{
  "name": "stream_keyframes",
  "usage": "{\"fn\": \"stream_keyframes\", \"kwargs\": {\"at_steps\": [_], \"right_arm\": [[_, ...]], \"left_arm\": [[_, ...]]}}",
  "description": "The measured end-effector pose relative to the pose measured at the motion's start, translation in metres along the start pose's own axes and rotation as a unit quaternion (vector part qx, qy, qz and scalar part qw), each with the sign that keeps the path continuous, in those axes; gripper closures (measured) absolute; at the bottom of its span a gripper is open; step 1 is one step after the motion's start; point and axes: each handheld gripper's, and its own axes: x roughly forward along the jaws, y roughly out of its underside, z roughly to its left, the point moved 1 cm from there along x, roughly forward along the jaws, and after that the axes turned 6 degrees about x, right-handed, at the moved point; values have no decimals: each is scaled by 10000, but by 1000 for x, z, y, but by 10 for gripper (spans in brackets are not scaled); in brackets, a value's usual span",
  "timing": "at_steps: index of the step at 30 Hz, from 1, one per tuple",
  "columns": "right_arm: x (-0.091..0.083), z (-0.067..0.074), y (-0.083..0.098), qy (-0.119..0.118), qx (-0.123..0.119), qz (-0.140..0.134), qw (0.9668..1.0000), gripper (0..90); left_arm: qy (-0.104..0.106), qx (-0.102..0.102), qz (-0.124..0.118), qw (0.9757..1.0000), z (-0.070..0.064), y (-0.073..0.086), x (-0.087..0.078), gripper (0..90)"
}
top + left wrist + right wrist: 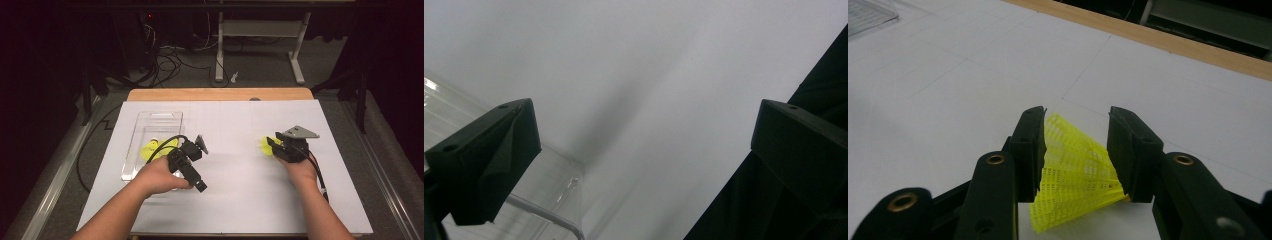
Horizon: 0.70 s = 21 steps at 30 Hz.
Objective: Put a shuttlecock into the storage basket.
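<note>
A yellow mesh shuttlecock (1073, 185) lies on the white table sheet, right of centre (264, 145). My right gripper (1075, 150) has a jaw on either side of its skirt, and both pads touch the mesh (273, 144). A second yellow shuttlecock (151, 149) lies inside a clear plastic tray (160, 119) at the left. My left gripper (192, 167) is held beside the tray's near right corner. In the left gripper view its jaws (644, 150) stand wide apart over bare white sheet, with nothing between them.
The tray's clear corner (559, 180) sits close to one left jaw. The white sheet (235, 190) covers a wooden table whose far edge (220, 94) shows bare. Cables trail from both grippers. Beyond the table are a dark floor, cables and a desk frame (260, 30).
</note>
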Motion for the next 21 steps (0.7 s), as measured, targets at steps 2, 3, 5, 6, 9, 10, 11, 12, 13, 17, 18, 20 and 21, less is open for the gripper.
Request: {"fn": "stream_keyframes", "kwargs": {"at_steps": [2,3,5,6,9,10,11,12,13,17,18,20,21], "right_arm": [[2,1,1,13,-8,40,10000,617],[3,1,1,27,-46,54,10000,625],[4,1,2,63,-44,82,9999,639],[5,1,2,86,-41,92,9999,650],[6,1,3,138,-38,145,9998,686],[6,1,4,161,-44,164,9997,695],[6,1,4,166,-34,173,9997,700],[6,1,4,166,-12,182,9997,708],[6,2,4,175,3,202,9996,721],[5,4,4,162,-66,168,9997,807],[5,4,4,175,-72,165,9997,819],[4,4,5,179,-75,153,9997,858],[3,4,5,194,-74,148,9997,871]], "left_arm": [[-14,7,8,10000,0,0,0,5],[-15,7,8,10000,1,0,0,5],[0,-9,-18,10000,0,1,1,5],[2,-8,-17,10000,0,1,1,5],[-3,12,2,10000,0,1,1,5],[-5,19,28,10000,0,0,1,5],[-1,22,37,10000,0,0,2,5],[-4,44,51,10000,0,0,3,5],[3,29,43,10000,0,0,4,5],[24,4,34,10000,1,2,5,5],[26,-23,16,10000,1,2,6,5],[26,-48,44,10000,1,2,7,5],[32,-4,99,9999,2,2,7,5]]}}
